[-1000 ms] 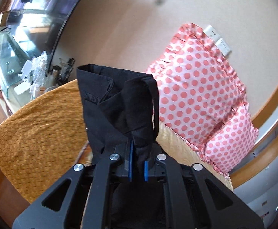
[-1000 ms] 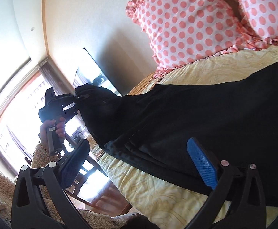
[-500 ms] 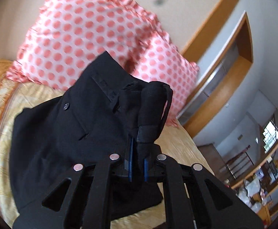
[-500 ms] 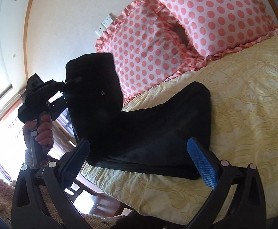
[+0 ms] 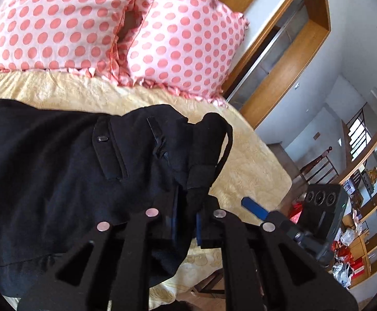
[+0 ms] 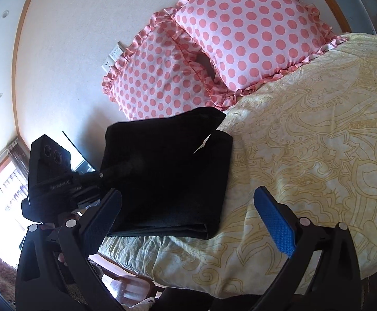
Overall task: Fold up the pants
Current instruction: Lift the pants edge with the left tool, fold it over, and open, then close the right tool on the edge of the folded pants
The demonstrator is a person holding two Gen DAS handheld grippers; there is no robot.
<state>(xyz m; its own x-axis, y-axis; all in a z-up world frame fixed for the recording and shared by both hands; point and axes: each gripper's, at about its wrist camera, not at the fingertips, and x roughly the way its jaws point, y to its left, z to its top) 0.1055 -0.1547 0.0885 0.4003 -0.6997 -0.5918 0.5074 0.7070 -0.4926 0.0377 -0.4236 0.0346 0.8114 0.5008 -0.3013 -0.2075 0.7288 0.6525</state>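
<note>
The black pants lie folded over on the yellow bedspread, back pocket and button up. My left gripper grips the waistband by a belt loop; its jaws are opening slightly with the cloth still pinched between the pads. In the right wrist view the pants form a dark folded block near the bed's left edge, with the left gripper at their left side. My right gripper hovers open in front of that block, holding nothing. One of its blue fingers shows in the left wrist view.
Two pink polka-dot pillows lean against the wall behind the pants. The bedspread stretches away to the right. Shelves with clutter and a wooden door frame stand beyond the bed's far side.
My left gripper carried the raised waistband across and down onto the rest of the pants, so they now lie folded. The right gripper stayed open and shifted toward the fold.
</note>
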